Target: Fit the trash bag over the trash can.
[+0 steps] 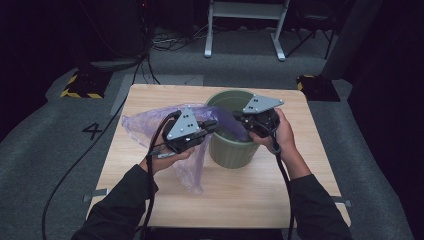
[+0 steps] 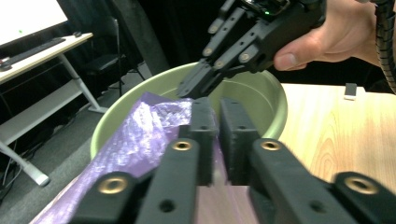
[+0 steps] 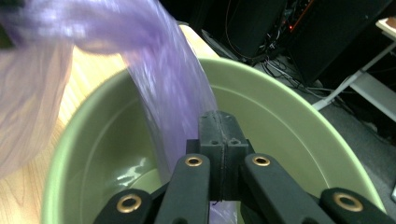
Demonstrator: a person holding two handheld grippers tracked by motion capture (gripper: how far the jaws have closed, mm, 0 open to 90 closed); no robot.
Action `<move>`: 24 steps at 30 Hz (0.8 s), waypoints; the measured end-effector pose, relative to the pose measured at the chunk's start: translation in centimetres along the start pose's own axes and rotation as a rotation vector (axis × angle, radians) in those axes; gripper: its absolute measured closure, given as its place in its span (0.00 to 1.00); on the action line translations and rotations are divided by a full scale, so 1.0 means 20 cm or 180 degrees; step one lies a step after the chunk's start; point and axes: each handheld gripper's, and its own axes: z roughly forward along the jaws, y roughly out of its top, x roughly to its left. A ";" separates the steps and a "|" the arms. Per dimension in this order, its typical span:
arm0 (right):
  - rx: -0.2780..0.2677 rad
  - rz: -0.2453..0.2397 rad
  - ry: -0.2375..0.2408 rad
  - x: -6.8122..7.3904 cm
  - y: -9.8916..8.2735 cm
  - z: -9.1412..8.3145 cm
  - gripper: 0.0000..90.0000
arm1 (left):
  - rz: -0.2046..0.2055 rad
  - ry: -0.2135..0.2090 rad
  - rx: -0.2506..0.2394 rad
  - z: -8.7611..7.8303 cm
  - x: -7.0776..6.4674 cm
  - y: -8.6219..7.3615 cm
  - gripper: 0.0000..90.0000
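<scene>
So the person had a green plastic bin sitting a bit right of the middle of the light wooden table, with a thin purple plastic bag draped from the table's left side up over the bin's rim. Most of the bag was still spread and crumpled on the wood to the left of the bin, with one flap hanging toward the near edge, and a stretched strip of it ran across the rim and down into the bin.

The left gripper was held just left of the bin, pointing right toward the rim. In the left gripper view its jaws stood nearly together, only a slim gap between them, and the purple film ran up under and between them, so it looked pinched there.

The right gripper hovered over the bin's mouth, aimed left at the other one. In the right gripper view its jaws were pressed flat against each other, with the bag's strip coming down right to the tips and a bit of purple showing below them, so it was clamped on the film too. The tips of the two grippers sat close to each other at the rim.

Gray carpet and a white desk frame were on the far side.
</scene>
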 end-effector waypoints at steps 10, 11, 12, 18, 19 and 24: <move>-0.0045 -0.0053 0.0000 -0.02 -0.01 -0.02 0.68 | 0.0037 -0.0044 0.0027 -0.01 0.00 0.00 1.00; -0.0036 -0.0103 0.0001 -0.01 0.00 -0.02 0.63 | 0.0037 -0.0040 0.0035 0.00 0.00 0.00 1.00; -0.0034 -0.0147 0.0000 0.00 0.00 -0.02 0.54 | 0.0030 -0.0047 0.0042 0.00 0.00 0.00 1.00; 0.0116 -0.0256 -0.0008 0.03 0.07 0.06 0.33 | 0.0015 -0.0074 0.0052 0.02 0.01 -0.01 1.00; 0.0127 -0.0276 0.0007 0.03 0.08 0.07 0.32 | 0.0002 -0.0085 0.0057 0.02 0.01 -0.01 1.00; 0.0217 -0.0436 0.0036 0.02 0.14 0.14 0.34 | -0.0014 -0.0163 0.0024 0.02 0.02 -0.01 1.00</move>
